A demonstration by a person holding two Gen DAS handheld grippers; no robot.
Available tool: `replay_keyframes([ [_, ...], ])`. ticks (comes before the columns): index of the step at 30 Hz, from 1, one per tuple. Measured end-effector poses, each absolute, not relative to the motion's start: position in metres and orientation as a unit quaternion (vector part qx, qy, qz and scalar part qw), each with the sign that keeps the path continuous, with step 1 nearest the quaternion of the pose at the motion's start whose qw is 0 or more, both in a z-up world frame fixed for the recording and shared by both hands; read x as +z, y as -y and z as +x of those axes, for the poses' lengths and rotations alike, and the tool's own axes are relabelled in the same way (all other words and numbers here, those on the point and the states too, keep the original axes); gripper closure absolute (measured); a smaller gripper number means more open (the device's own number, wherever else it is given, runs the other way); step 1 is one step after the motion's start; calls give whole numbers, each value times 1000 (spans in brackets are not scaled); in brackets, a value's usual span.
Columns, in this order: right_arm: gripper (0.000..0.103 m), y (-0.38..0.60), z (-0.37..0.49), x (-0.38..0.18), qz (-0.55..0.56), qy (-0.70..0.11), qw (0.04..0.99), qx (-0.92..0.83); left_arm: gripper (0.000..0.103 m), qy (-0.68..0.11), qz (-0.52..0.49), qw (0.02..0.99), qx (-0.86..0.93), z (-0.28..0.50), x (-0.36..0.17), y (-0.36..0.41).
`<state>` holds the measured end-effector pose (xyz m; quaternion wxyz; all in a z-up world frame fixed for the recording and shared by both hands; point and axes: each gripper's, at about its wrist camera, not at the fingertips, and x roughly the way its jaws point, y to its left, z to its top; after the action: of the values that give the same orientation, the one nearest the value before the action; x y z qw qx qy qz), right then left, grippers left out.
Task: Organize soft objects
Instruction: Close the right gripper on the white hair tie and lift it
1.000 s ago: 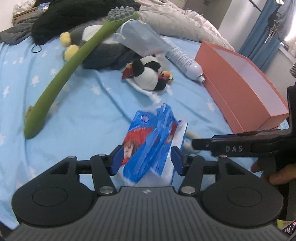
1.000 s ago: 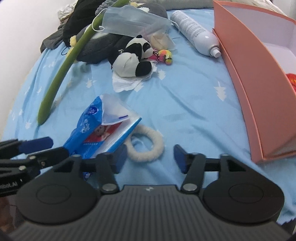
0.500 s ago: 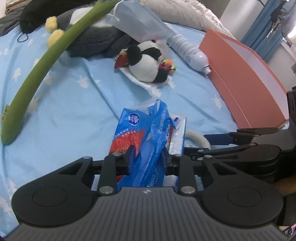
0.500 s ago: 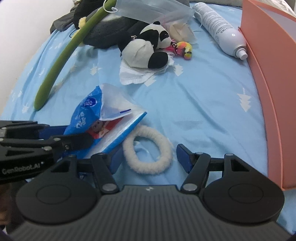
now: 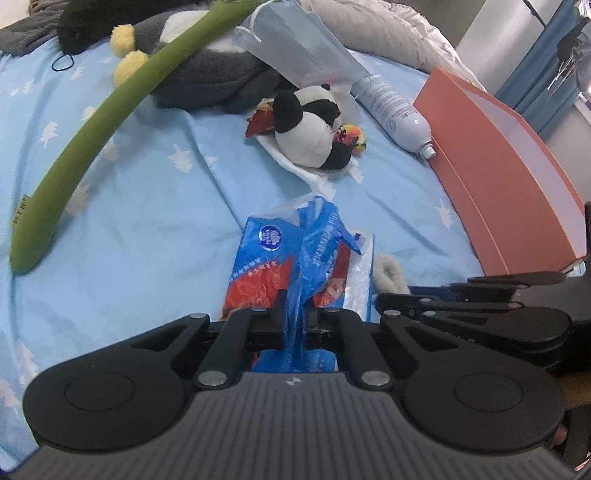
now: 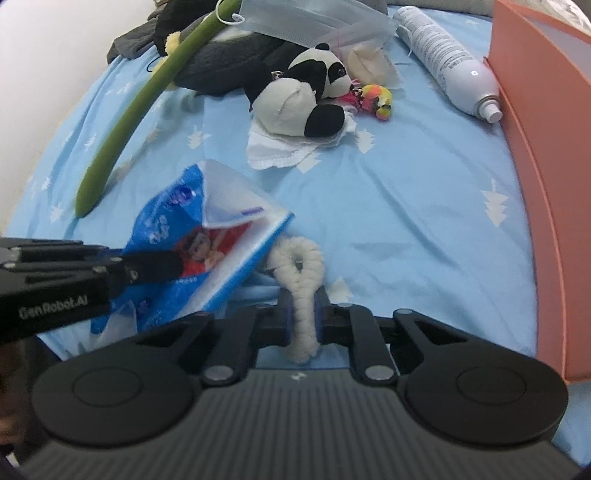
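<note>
Left gripper (image 5: 294,312) jaws pinch the crinkly tissue pack (image 5: 295,258); right gripper (image 6: 303,314) jaws squeeze the fluffy ring (image 6: 301,273).

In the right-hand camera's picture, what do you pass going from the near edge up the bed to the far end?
Fluffy white loop in the right gripper → white tissue → panda plush → face mask.

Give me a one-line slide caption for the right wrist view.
Right gripper pinches a fluffy white scrunchie on the blue bedsheet, beside the left gripper clamping a blue tissue pack.
</note>
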<state>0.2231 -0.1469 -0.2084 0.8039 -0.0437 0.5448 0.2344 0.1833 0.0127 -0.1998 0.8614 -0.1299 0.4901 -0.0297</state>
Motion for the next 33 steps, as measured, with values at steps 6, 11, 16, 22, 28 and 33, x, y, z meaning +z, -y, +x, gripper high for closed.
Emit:
replay_keyframes([
  [6, 89, 154, 209, -198, -41, -536, 814, 221, 97, -478, -132, 868, -24, 171, -187, -12],
  [11, 90, 160, 197, -186, -31, -524, 826, 203, 98, -466, -136, 874, -20, 159, -176, -11],
  [16, 90, 167, 187, -172, -20, -509, 840, 188, 98, -450, -136, 882, -18, 147, -162, -9],
  [22, 91, 171, 174, -156, -17, -489, 853, 181, 98, -433, -138, 891, -21, 133, -145, -7],
  [28, 91, 173, 164, -140, -13, -468, 865, 179, 98, -418, -141, 897, -25, 121, -126, -3],
  [33, 91, 174, 157, -122, -8, -448, 876, 181, 98, -405, -141, 903, -28, 116, -110, -2],
])
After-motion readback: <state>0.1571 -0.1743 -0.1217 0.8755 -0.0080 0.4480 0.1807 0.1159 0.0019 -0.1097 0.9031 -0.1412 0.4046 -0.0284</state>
